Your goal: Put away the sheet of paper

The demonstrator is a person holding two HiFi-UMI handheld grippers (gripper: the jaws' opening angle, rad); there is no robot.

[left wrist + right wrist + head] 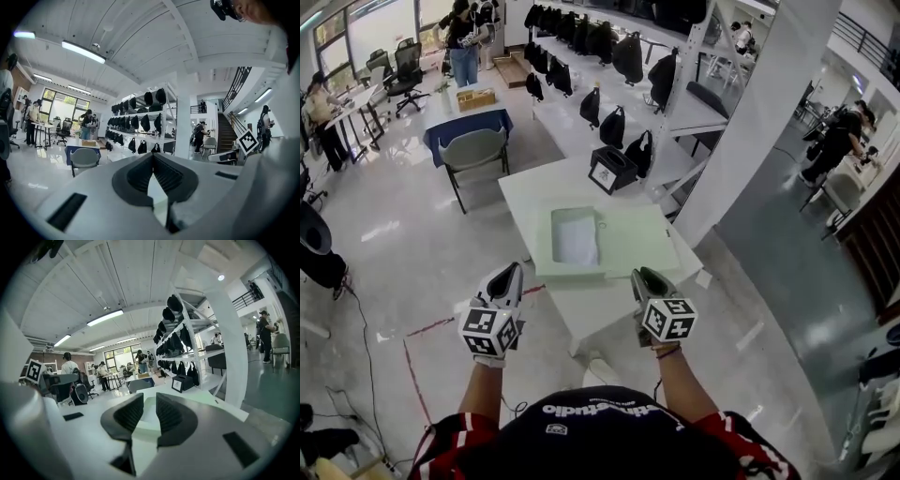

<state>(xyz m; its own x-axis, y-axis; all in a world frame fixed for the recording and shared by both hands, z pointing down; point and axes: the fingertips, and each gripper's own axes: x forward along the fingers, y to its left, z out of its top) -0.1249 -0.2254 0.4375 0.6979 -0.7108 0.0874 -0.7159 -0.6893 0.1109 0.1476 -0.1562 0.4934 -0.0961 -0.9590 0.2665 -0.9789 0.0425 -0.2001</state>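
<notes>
Holding one set of tongs in each hand, the person is standing at the near corner of a white bench (520,202) and looking down on it. The left tongs (510,272) are showing in the head view just off the bench's left edge, over the floor. In the left gripper view the left tongs (152,157) are pressed together at the tips, with nothing between them. The right tongs (645,275) are showing at the near edge of a pale green folder (642,234). In the right gripper view the right tongs (150,398) are standing spread, with a clear gap and nothing in it. Only the folder (154,404) and bench are showing beyond the gap. Neither set is touching anything.

The sheet of paper (577,240) is lying flat in the rectangular opening on the folder's left part, well ahead of both sets of tongs. The folder is lying flat in the middle of the bench. A black box (612,171) is sitting at the bench's far corner, apart from the folder.

A grey chair (475,150) is standing beyond the bench on the left. White shelving hung with black bags (609,56) is running along behind. A white pillar (759,131) is rising to the right of the bench. Red tape lines (412,361) are marking the floor at lower left. Other people are standing in the background.
</notes>
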